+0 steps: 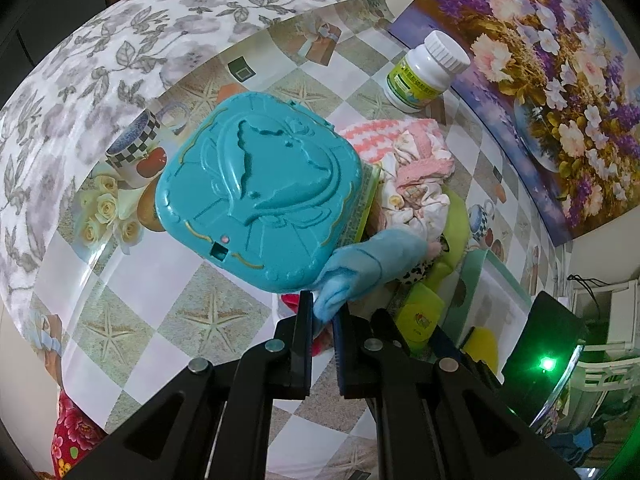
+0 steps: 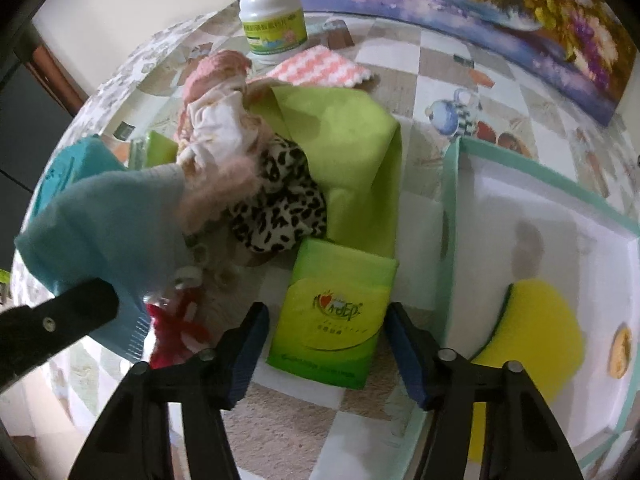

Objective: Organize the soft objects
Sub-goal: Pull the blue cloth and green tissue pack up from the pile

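Note:
My left gripper (image 1: pixel 324 312) is shut on the end of a light blue sock (image 1: pixel 368 268), lifted off the pile; it also shows in the right wrist view (image 2: pixel 100 232). My right gripper (image 2: pixel 324 320) is open and straddles a green tissue pack (image 2: pixel 332 316) on the table. Behind lie a leopard-print cloth (image 2: pixel 288 200), a lime green cloth (image 2: pixel 352 140), a pink and white garment (image 2: pixel 220 120), a pink striped cloth (image 2: pixel 320 68) and a red item (image 2: pixel 176 332). A yellow sponge (image 2: pixel 532 340) lies in the white box (image 2: pixel 456 208).
A teal plastic toy case (image 1: pixel 260 192) lies left of the pile. A white pill bottle (image 1: pixel 428 72) stands at the back by a flower painting (image 1: pixel 560 80). The table has a glass top over a checked cloth (image 1: pixel 200 312).

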Motion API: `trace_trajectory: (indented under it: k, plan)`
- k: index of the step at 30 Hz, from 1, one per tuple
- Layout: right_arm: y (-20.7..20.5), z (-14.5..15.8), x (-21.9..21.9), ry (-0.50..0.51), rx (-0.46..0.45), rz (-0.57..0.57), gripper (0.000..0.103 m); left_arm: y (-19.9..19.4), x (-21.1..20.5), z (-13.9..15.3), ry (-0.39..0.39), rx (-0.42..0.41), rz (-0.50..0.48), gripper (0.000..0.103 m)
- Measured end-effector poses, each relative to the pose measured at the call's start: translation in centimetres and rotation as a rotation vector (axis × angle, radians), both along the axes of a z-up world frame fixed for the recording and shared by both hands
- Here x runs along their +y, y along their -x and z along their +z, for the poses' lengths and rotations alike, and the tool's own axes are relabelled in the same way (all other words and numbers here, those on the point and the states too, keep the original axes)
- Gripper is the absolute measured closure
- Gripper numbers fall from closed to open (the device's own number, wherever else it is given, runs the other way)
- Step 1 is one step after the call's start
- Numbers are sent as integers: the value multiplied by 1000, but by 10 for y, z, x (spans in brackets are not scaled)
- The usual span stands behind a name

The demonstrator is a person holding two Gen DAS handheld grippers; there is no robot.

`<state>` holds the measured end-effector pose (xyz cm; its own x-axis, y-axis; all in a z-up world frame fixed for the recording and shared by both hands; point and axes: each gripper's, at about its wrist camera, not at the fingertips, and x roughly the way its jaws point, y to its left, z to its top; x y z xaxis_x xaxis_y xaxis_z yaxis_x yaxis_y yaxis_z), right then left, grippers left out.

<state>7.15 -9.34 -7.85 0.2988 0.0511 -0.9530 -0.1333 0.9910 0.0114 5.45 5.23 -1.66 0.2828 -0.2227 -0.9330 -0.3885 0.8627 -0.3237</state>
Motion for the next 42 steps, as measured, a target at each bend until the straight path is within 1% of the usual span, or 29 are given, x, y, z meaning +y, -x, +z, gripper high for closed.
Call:
trace_trajectory:
  k: [1,4,12,20,28,33,42]
  plan:
    - [0,0,1,4,-1,3,45,0,0,0,-1,-1,1,94]
    - [1,-1,0,-13,-5,-6,47,-1,1,0,-2,-4,3,94]
    - [3,-3,-1,-24,-16,4,47,-3,-2,2,-16,-16,-13,99]
    - [2,4,-15,-87,-11,-10,48,-2,-5,5,-43,-28,-29,99]
    - [2,20,-33,-165,-29,-30,48,0,-12,16,-67,-62,-43,100]
    - [7,31,-44,-188,-43,-58,48,1,-14,24,-66,-86,-49,100]
    - [12,65,-51,-201,-140,-77,48,6,-22,50,-90,-177,-74,100]
